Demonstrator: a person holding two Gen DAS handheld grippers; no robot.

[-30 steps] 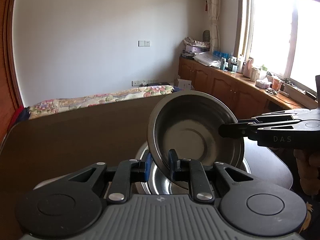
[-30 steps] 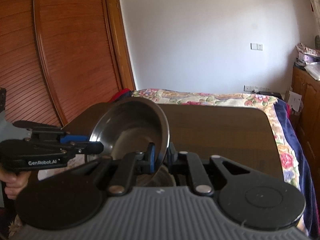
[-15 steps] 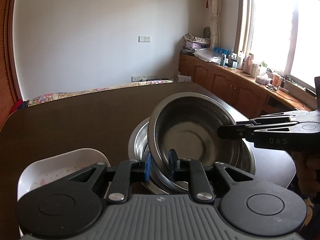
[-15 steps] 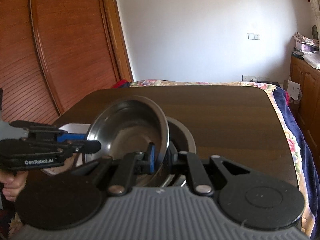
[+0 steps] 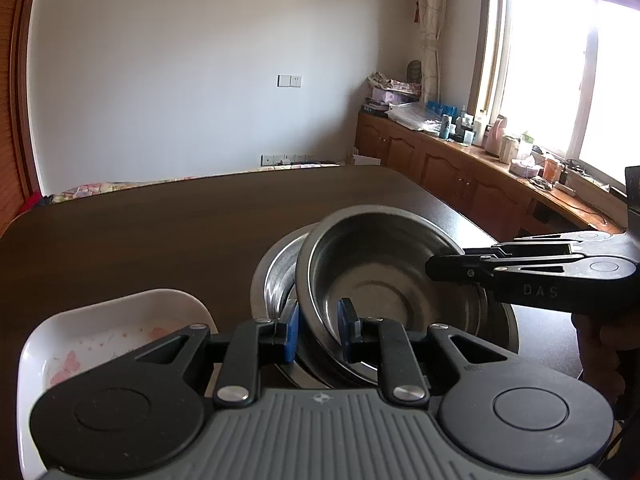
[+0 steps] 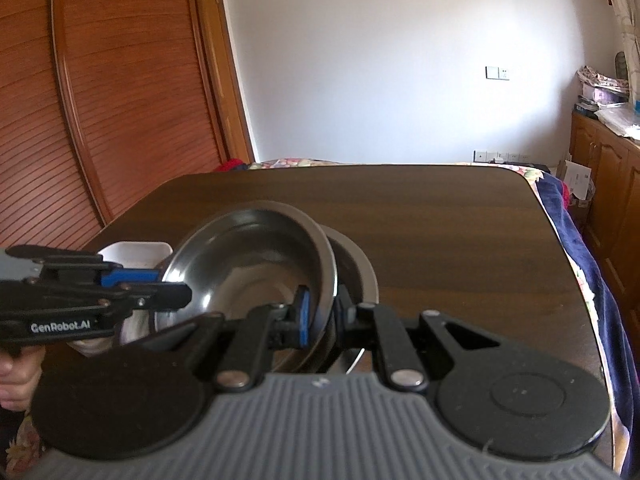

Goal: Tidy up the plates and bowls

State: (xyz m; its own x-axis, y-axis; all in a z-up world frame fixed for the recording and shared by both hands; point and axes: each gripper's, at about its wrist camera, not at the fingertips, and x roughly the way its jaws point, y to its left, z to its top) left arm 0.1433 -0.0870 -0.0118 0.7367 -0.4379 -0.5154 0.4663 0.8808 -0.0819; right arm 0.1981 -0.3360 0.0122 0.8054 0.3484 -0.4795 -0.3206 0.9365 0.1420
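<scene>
A: What is seen of the room?

B: A white wall is seen behind a dark wooden table [image 5: 160, 232], with slatted wooden doors [image 6: 100, 112] on one side and low cabinets [image 5: 460, 168] under a bright window on the other. A flowered bedspread is glimpsed past the table's far edge.

A: What is set on the table?

B: A large steel bowl [image 5: 272, 276] is stood near the front edge. A smaller steel bowl [image 5: 384, 280] is tilted inside it, its rim raised on the left and leaned against the large bowl's wall. A white dish [image 5: 120, 320] with a pink pattern is placed just beside the large bowl, on its left.

A: How is the smaller bowl held?

B: It is gripped from two sides. The left gripper [image 5: 318, 330] is clamped on the near-left rim, one blue pad outside and one inside. The right gripper [image 6: 320, 314] is clenched on the opposite rim in the same manner; in the left view it is seen reaching in from the right.

A: Is anything of the person visible?

B: Only a hand [image 6: 16, 380] on the left gripper's handle, and dimly another behind the right one.
</scene>
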